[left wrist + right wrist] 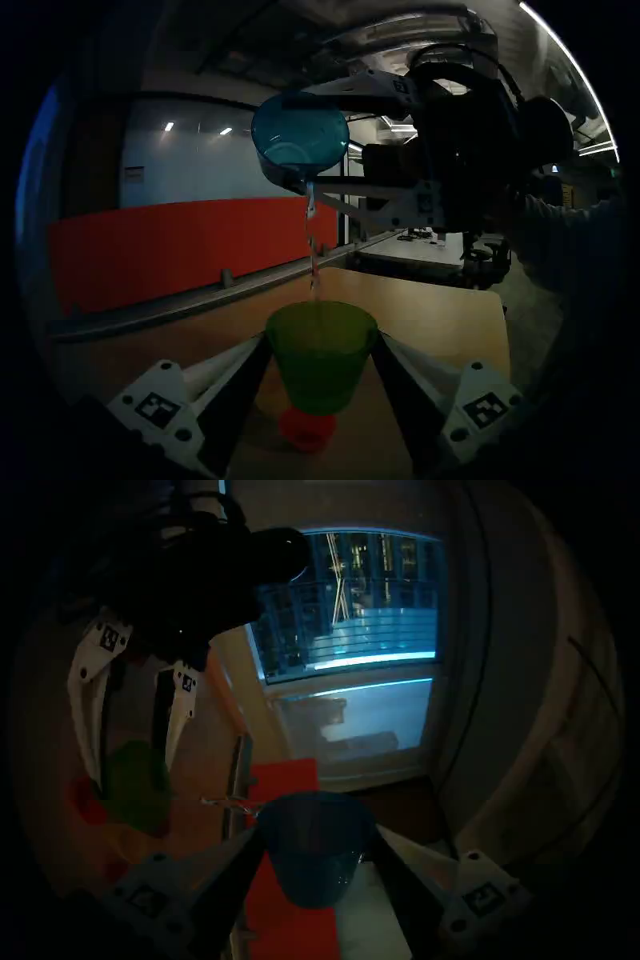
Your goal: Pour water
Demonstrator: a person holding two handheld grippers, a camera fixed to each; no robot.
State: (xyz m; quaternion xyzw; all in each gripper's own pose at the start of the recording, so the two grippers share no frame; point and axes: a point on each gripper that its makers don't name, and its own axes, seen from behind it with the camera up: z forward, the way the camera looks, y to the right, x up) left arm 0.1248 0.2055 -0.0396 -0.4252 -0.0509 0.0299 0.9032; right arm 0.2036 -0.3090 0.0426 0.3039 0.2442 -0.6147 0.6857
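Green, half-clear plastic sits between the two fingers of the left gripper [320,344]: both fingers press on the sides of the green cup [322,368], which stands upright with its mouth open. Just under it there is a red round thing [308,430]; I cannot tell if it belongs to the cup. Above, the right gripper [316,836] is clamped on the blue cup [300,140], tilted with its rim down. A thin water stream [310,248] falls from this rim into the green cup. The wooden table [448,320] is bare to the right of the cup up to its edge. Behind its far edge runs a red wall panel [176,248].
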